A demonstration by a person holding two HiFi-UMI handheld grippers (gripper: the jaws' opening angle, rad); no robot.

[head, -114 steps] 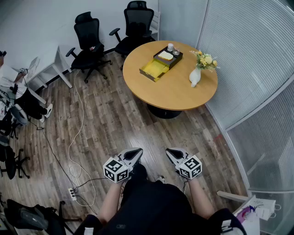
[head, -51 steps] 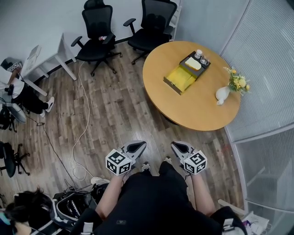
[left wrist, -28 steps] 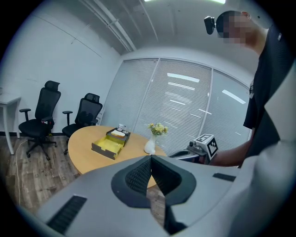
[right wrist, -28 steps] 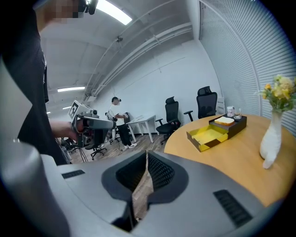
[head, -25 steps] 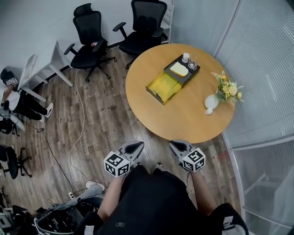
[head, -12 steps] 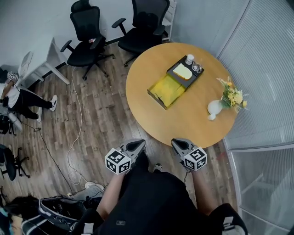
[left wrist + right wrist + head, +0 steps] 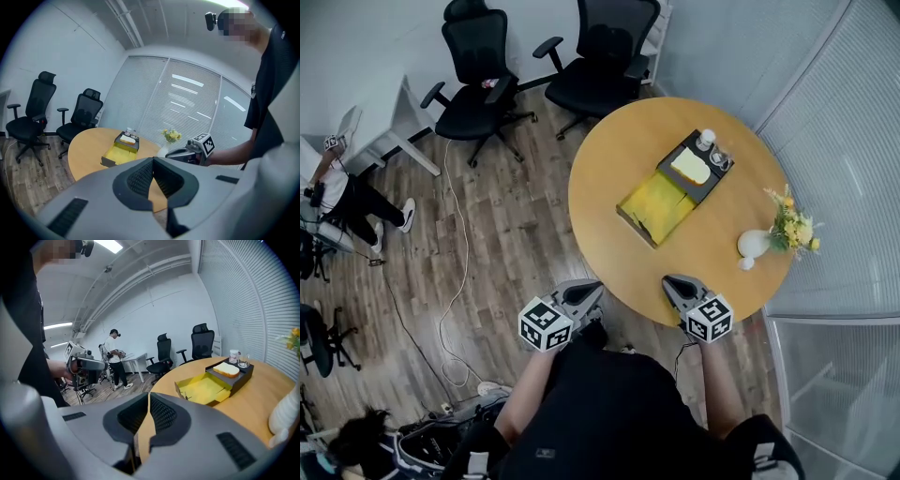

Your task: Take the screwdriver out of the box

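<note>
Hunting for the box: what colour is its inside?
The box is yellow inside, clearest in the head view.

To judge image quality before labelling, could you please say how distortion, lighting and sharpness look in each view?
Head view: evenly lit and sharp, though the blinds bow toward the right edge. Left gripper view: fisheye with black corners; light strips glare on the blinds; the shut left gripper fills the lower frame. Right gripper view: same black corners, bright ceiling lamp, yellow box crisp.
</note>
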